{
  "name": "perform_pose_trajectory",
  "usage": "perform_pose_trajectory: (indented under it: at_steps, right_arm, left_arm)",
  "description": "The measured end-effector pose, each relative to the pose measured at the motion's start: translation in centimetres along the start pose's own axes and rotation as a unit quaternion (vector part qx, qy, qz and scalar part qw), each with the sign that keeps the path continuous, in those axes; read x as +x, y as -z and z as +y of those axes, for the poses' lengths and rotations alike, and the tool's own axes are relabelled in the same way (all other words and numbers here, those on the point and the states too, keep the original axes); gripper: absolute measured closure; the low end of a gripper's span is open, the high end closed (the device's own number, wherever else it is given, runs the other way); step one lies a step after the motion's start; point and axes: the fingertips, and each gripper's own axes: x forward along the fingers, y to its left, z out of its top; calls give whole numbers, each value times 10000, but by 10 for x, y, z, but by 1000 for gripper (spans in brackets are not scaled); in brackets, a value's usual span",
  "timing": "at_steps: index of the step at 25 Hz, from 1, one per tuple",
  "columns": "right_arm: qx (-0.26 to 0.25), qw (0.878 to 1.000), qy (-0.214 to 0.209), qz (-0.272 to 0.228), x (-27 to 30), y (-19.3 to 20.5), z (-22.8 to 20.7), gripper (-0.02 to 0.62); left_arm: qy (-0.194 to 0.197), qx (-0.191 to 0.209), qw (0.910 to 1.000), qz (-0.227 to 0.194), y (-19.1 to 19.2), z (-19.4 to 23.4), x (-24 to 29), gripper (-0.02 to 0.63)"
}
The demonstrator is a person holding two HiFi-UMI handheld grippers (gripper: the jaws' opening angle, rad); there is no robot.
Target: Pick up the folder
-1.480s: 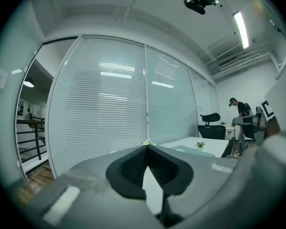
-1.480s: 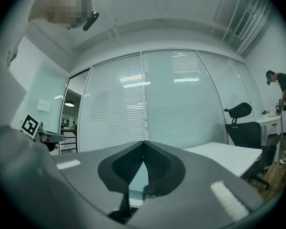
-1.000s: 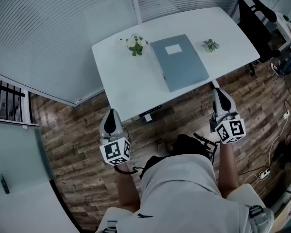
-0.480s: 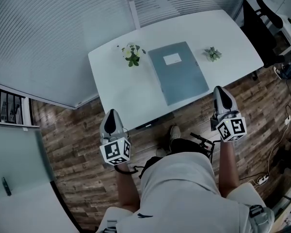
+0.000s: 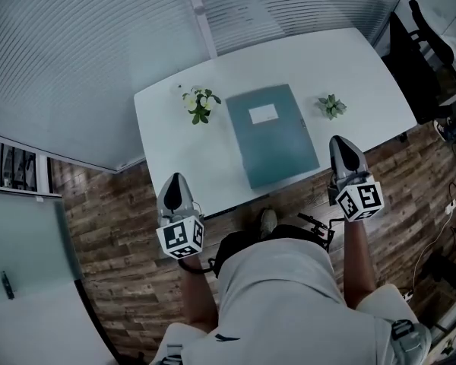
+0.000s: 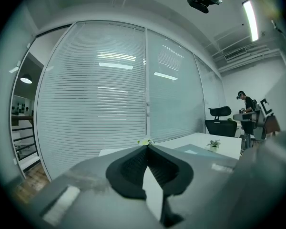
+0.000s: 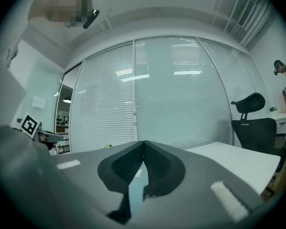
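Observation:
A grey-blue folder (image 5: pixel 271 134) with a white label lies flat on the white table (image 5: pixel 182 150), its near edge close to the table's front edge. My left gripper (image 5: pixel 175 188) is shut and empty, held over the floor just short of the table's front left edge. My right gripper (image 5: pixel 342 148) is shut and empty at the front edge, to the right of the folder's near corner. In the left gripper view the jaws (image 6: pixel 148 147) meet at the tips, with the folder (image 6: pixel 194 149) far to the right. In the right gripper view the gripper (image 7: pixel 143 142) shows closed jaws.
A small pot of white flowers (image 5: pixel 196 102) stands left of the folder, and a small green plant (image 5: pixel 331 106) right of it. Glass walls with blinds (image 5: pixel 99 52) rise behind the table. A black office chair (image 5: pixel 425 59) stands at the right. The floor is wood planks.
The person has stepped toward the table. Both grippers have come closer to its front edge, the right one now level with the folder's near corner. Both jaws stayed shut.

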Motion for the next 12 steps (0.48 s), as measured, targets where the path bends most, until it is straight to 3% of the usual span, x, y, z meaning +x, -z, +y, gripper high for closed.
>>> perform_pose_trajectory:
  at_steps: [12]
  right_arm:
    - [132,9998,-119,130,36,17,-18,594]
  left_arm:
    - [119,-118,9996,224,10,-14,34,600]
